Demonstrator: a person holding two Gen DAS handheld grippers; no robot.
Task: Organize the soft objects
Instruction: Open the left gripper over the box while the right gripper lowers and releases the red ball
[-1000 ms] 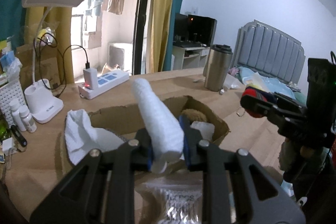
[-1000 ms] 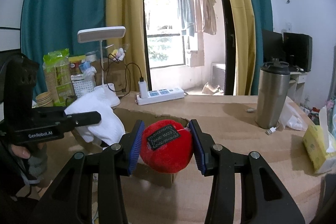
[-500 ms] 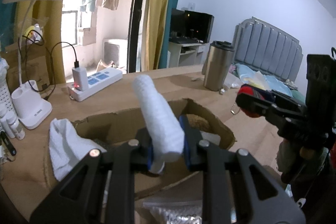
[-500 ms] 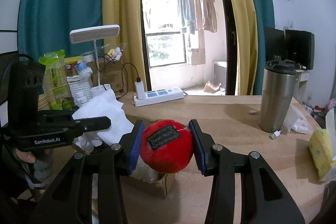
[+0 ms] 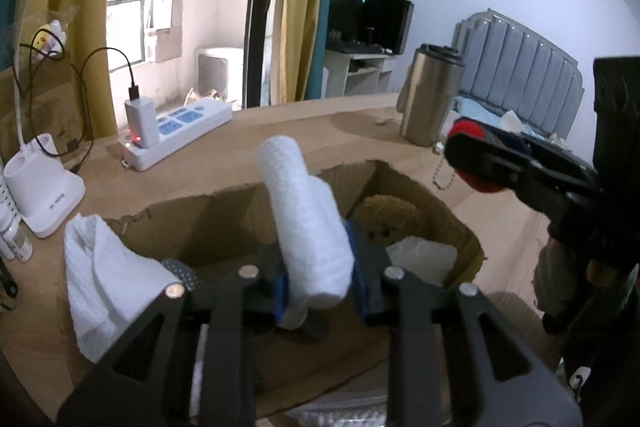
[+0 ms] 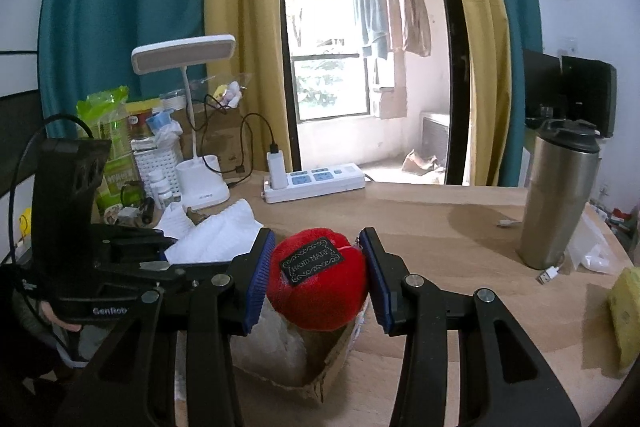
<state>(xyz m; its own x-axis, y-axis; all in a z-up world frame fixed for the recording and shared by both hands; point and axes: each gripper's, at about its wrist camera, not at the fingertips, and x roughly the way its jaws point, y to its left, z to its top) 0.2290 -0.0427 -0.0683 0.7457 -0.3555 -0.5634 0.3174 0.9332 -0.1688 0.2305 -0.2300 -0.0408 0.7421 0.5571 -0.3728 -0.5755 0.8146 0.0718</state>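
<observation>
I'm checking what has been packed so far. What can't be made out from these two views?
- Box floor, left wrist view: hidden by the towel roll and left gripper, whose jaws are opening around it.
- Brown plush: only its top shows.
- Box contents, right wrist view: covered by the red plush in the right gripper.
- Red plush label: too small to read surely.
</observation>
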